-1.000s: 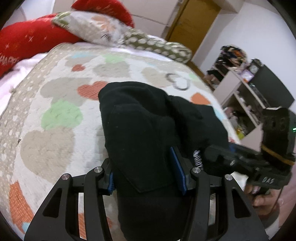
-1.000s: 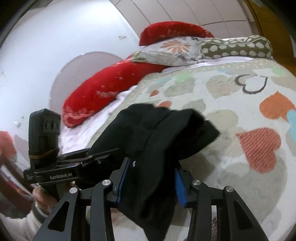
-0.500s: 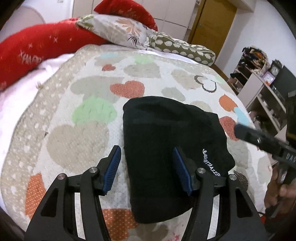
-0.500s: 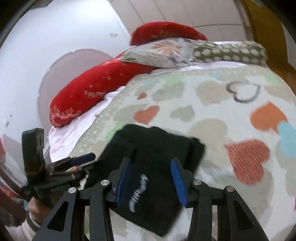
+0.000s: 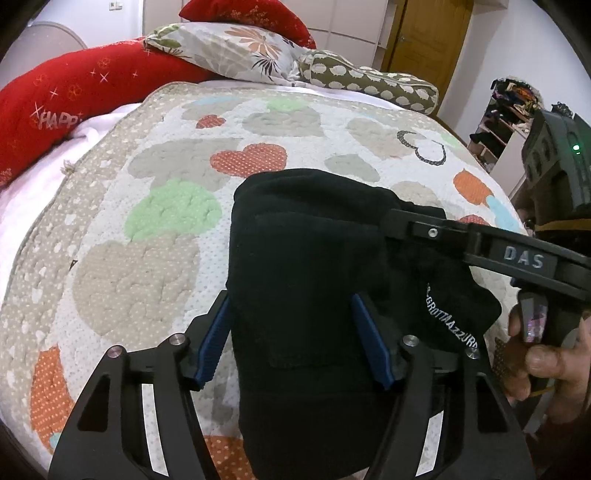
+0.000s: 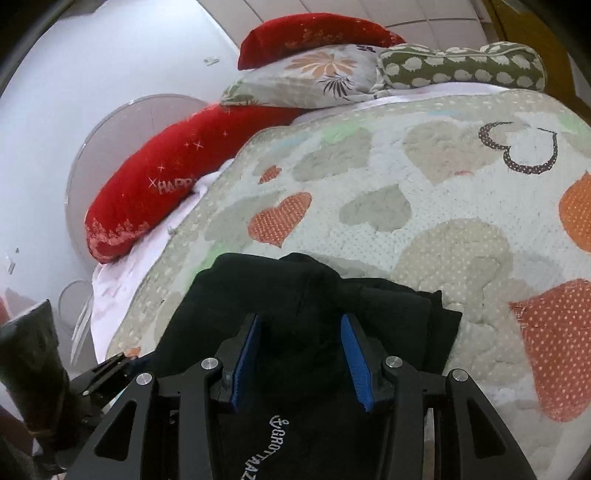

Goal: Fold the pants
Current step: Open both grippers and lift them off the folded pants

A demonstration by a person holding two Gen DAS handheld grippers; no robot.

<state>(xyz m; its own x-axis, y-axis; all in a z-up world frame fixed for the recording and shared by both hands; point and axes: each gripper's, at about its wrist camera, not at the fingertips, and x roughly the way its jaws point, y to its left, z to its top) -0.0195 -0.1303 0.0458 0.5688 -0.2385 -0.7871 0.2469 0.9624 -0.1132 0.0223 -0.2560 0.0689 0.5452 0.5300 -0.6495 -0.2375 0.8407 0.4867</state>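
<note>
While lying folded into a compact black bundle low and centre in both wrist views, pants (image 5: 310, 280) down on the heart-patterned quilt (image 5: 155, 258).

Spread flat on the quilt, white lettering showing along the lower right edge in the left view and bottom centre in the right view. Straddled by the left gripper (image 5: 291, 339), blue pads either side of the bundle, jaws opening, left pad clear of the cloth. Reaching in from the right edge of the left view, right gripper (image 6: 301, 362), jaws partly apart over the cloth; whether the pads press it, cannot tell. Hand (image 5: 546, 358) wrapped round that handle at lower right. Farther up the frame: red pillow (image 5: 74, 99) upper left, floral pillow (image 5: 229, 48) top centre, dotted bolster (image 5: 369, 85) beside it, wooden door (image 5: 428, 33) upper right.
</note>
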